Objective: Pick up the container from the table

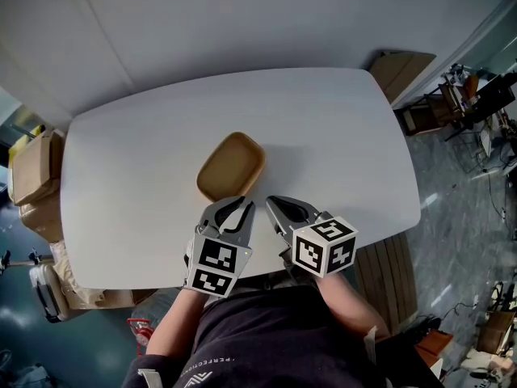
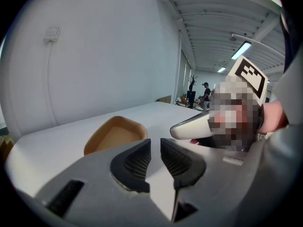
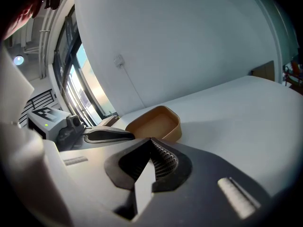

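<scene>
A shallow tan container (image 1: 231,166) with rounded corners lies empty on the white table (image 1: 339,136), a little left of centre. Both grippers hover at the table's near edge, just short of it. My left gripper (image 1: 236,204) points at the container's near rim; in the left gripper view the left gripper (image 2: 155,144) has a narrow gap between its dark ribbed pads, with nothing in it, and the container (image 2: 115,134) lies ahead to the left. My right gripper (image 1: 279,204) sits close beside it. In the right gripper view the right gripper (image 3: 151,143) has its pads meeting at the tips, with the container (image 3: 154,123) just beyond.
Cardboard boxes (image 1: 36,168) are stacked on the floor off the table's left end. A slatted wooden bench (image 1: 388,273) stands at the near right, and a brown board (image 1: 404,67) leans by the far right corner. Equipment clutters the floor at right.
</scene>
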### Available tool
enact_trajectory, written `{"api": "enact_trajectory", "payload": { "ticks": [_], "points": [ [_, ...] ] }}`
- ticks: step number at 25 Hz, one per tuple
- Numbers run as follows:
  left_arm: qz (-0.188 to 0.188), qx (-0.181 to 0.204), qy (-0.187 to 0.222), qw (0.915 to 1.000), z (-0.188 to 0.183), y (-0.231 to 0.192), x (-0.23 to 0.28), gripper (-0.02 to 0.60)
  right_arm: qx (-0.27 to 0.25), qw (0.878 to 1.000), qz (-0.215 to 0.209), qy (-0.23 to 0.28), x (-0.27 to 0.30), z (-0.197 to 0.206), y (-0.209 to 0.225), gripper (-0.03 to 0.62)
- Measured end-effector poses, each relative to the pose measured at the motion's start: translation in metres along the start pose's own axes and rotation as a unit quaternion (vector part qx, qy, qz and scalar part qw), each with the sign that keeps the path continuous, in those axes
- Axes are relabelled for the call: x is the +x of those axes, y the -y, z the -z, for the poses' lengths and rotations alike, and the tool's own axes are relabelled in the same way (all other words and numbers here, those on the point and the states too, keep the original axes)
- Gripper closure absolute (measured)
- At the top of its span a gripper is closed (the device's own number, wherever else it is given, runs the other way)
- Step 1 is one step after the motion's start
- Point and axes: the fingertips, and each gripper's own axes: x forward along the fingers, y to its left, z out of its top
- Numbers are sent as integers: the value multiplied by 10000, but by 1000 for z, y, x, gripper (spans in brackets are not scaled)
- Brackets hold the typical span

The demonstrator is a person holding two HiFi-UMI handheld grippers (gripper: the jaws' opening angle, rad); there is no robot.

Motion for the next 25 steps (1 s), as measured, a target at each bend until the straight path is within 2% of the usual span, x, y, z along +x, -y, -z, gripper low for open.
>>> {"api": "enact_trajectory", "payload": {
  "ticks": [5,12,19,25],
  "points": [
    [-109,88,-211,9997,6,1,13,503,76,9999,30,-125,-2,0,12,594],
    [-419,250,-500,9976,4,-2,32,500,-36,9992,-253,-309,0,-7,28,594],
    [-691,574,-1162,9892,15,-12,50,471,-172,9968,-594,-498,11,-20,36,594],
    [-754,593,-1560,9831,25,-17,61,463,-114,9945,-780,-692,22,-19,44,594]
  ]
}}
